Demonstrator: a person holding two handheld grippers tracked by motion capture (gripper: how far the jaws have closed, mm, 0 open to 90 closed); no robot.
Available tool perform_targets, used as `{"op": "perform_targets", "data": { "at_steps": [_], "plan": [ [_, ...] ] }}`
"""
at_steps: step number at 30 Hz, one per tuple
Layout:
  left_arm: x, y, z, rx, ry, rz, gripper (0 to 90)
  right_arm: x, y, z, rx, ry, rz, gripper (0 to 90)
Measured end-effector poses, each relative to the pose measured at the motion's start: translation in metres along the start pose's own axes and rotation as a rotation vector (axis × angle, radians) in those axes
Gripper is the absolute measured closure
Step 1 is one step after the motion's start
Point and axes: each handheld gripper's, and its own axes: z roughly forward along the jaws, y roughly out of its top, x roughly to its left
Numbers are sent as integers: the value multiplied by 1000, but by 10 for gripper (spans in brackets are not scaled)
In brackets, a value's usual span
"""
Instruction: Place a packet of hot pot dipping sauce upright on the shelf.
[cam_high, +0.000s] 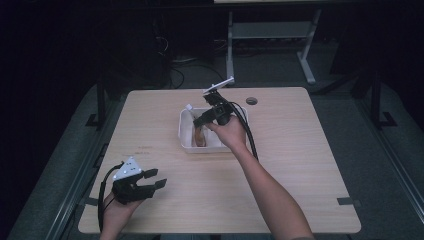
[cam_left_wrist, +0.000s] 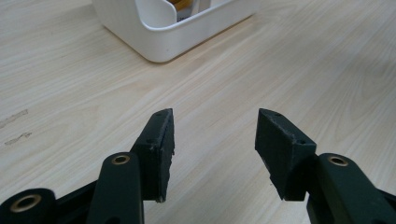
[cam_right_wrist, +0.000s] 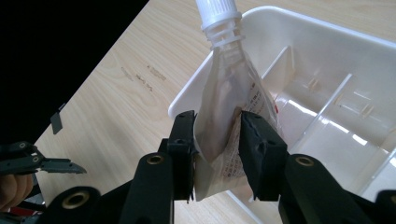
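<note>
One pouch (cam_right_wrist: 229, 112), one tray (cam_right_wrist: 327, 60)

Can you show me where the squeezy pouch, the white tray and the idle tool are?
pouch (cam_right_wrist: 224, 107): right gripper view, on its clear body below the cap.
white tray (cam_right_wrist: 327, 44): right gripper view, on its far rim.
left tool (cam_high: 152, 179): high view, midway between its fingertips.

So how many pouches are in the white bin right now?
1 that I can see: the spouted pouch in the bin's left compartment, between the right gripper's jaws. Others may be hidden.
</note>
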Motion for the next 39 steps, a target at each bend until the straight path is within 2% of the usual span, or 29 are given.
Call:
{"op": "perform_targets", "data": {
  "at_steps": [2, 12, 22, 30, 39],
  "plan": [
    [0, 0, 0, -1, 5, -4, 454, -2, -2, -4, -12, 15, -1, 640],
    [1, 0, 0, 3, 12, -7, 426, -3, -7, -19, -26, 13, -29, 567],
    [2, -1, 0, 6, 18, -11, 408, -3, -13, -33, -41, 15, -64, 525],
    [2, -1, -1, 7, 23, -14, 397, -7, -19, -45, -56, 30, -77, 498],
    [2, -1, 0, 10, 23, -12, 392, -12, -29, -57, -71, 25, -83, 486]
  ]
}}
